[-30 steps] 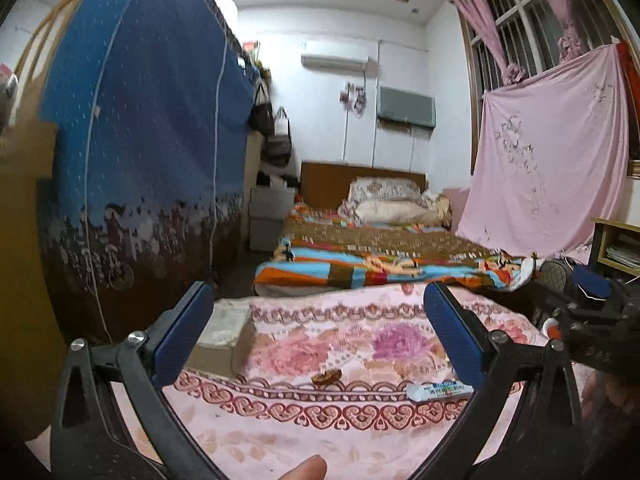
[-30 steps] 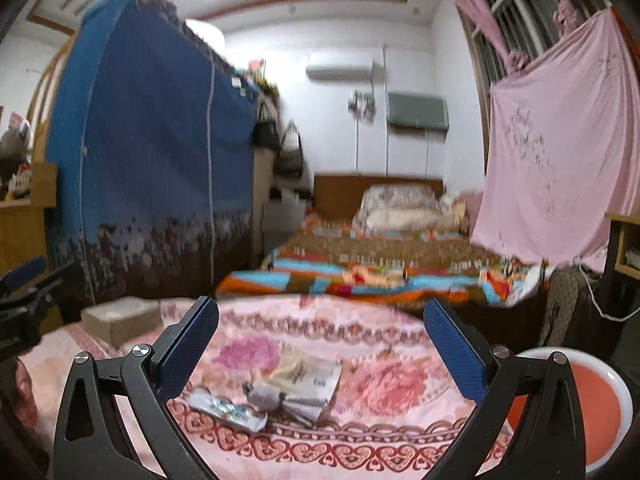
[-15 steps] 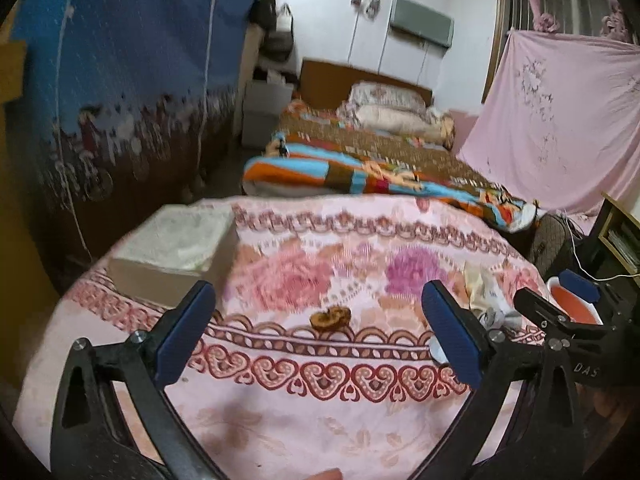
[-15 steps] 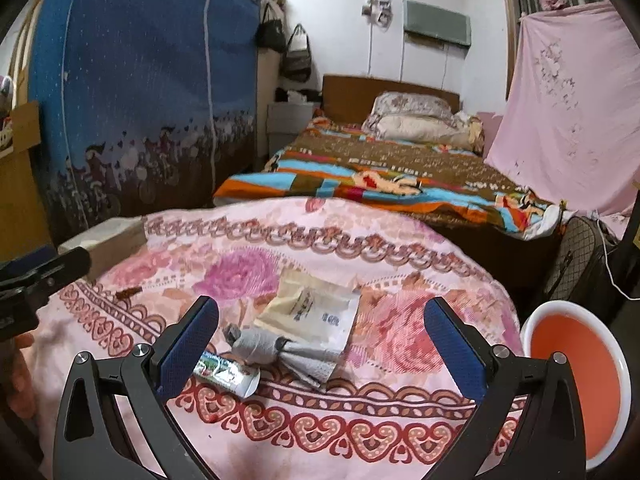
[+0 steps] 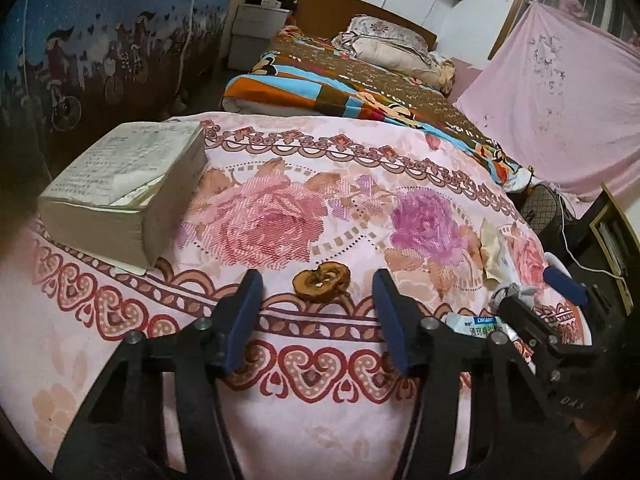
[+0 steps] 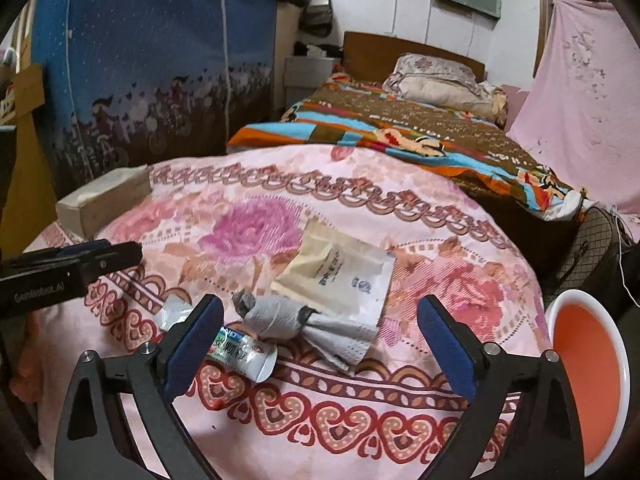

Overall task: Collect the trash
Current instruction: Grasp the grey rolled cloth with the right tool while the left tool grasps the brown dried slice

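Observation:
A brown dried fruit piece lies on the pink floral tablecloth. My left gripper is open, its fingertips on either side of the fruit and just short of it. My right gripper is open above a crumpled grey paper wad, with a small green-and-white sachet by its left finger. A beige and white packet lies just beyond the wad. The right gripper also shows in the left wrist view.
A thick open book lies at the table's left. An orange bin with a white rim stands beside the table at the right. A bed with a colourful blanket lies beyond, and a blue wardrobe cover stands at the left.
Both grippers tilted down and moved closer to the table. The left gripper's jaws narrowed and came up around the dried fruit. The right gripper came over the paper wad.

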The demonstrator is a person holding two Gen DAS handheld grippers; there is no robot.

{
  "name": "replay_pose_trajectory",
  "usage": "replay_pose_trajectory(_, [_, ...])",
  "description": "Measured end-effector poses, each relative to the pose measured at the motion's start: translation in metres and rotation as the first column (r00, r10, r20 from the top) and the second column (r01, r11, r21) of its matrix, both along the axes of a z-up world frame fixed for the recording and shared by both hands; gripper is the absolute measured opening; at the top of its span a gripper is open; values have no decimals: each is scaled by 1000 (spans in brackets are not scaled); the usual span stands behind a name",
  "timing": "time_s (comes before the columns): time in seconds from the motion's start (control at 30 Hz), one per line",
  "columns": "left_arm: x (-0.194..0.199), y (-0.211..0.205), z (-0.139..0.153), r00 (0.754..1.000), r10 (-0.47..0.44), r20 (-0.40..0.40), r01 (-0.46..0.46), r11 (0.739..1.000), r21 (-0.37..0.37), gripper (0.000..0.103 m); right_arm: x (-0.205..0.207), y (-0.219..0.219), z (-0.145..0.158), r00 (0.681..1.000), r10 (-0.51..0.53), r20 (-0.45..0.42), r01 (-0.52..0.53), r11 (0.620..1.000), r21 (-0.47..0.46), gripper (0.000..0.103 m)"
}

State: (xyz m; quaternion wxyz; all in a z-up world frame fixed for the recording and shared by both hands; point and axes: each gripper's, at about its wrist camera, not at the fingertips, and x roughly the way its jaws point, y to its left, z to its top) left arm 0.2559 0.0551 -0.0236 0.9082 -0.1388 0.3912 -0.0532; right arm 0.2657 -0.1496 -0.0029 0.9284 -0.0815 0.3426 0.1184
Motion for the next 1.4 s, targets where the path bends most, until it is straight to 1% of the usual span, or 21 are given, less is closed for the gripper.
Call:
replay_pose_trajectory(0.03, [-1, 1, 0, 1000, 2, 1, -2, 1000, -5, 34, 1, 1, -1, 1000, 1, -5, -1, 1000, 0, 96])
replay_pose_trajectory(0.1, [0, 3, -1, 1000, 9, -3, -9, 1000, -10, 27, 1, 0, -1, 1000, 2, -11, -2, 1000, 2, 96])
replay_pose_trajectory(0.13, [0, 3, -1, 1000, 14, -6, -14, 1000, -13, 25, 1, 0, -2, 1000, 2, -13, -2, 1000, 4, 95])
replay_pose_trajectory(0.2, [0, 4, -1, 1000, 19, -4, -19, 1000, -17, 18, 3, -1, -2, 1000, 6, -23, -5, 1000, 11, 91])
replay_pose_trajectory(0.27, [0, 3, -1, 1000, 15, -1, -15, 1000, -16, 13, 4, -1, -3, 999, 11, -35, -10, 1000, 18, 83])
replay_pose_trajectory(0.3, [0, 2, 0, 1000, 14, 3, -14, 1000, -9, 13, 5, -1, -4, 999, 14, -42, -13, 1000, 21, 80])
replay_pose_trajectory(0.37, [-2, 0, 1, 1000, 4, 11, -4, 1000, -2, 13, 6, -1, -5, 998, 21, -54, -19, 1000, 24, 70])
replay_pose_trajectory(0.5, [-4, -4, 4, 999, -14, 36, 13, 1000, 10, 13, 6, 2, -6, 997, 38, -62, -36, 999, 28, 62])
replay_pose_trajectory(0.57, [-7, -5, 7, 998, -18, 57, 18, 1000, 13, 13, 4, 3, -6, 997, 48, -60, -47, 998, 33, 56])
replay_pose_trajectory(0.7, [-15, -6, 13, 994, -24, 108, 23, 1000, 17, 13, 3, 6, -7, 996, 66, -60, -64, 997, 38, 49])
replay_pose_trajectory(0.73, [-17, -6, 15, 992, -28, 126, 26, 1000, 18, 13, 2, 6, -7, 996, 70, -58, -67, 997, 40, 47])
replay_pose_trajectory(0.8, [-23, -8, 21, 986, -33, 165, 30, 999, 24, 13, 0, 5, -5, 996, 74, -46, -72, 996, 45, 45])
replay_pose_trajectory(0.9, [-32, -12, 29, 972, -47, 228, 39, 998, 39, 13, -8, 1, 2, 996, 86, 4, -86, 993, 75, 44])
replay_pose_trajectory(0.97, [-41, -16, 36, 958, -54, 282, 39, 997, 59, 13, -13, -2, 7, 996, 84, 43, -87, 992, 89, 44])
replay_pose_trajectory(1.07, [-50, -19, 42, 940, -64, 336, 41, 996, 77, 13, -24, -6, 16, 990, 80, 115, -93, 989, 112, 44])
replay_pose_trajectory(1.13, [-57, -23, 47, 923, -72, 378, 38, 995, 97, 13, -31, -10, 21, 984, 76, 163, -97, 987, 125, 44])
replay_pose_trajectory(1.27, [-71, -29, 56, 890, -74, 450, 16, 991, 131, 13, -50, -17, 33, 959, 69, 273, -115, 981, 156, 44])
replay_pose_trajectory(1.3, [-76, -30, 59, 877, -66, 476, 1, 991, 135, 13, -56, -19, 36, 950, 66, 305, -121, 979, 164, 44])
replay_pose_trajectory(1.4, [-85, -31, 66, 850, -50, 525, -17, 992, 122, 13, -69, -25, 42, 922, 57, 383, -138, 972, 188, 44])
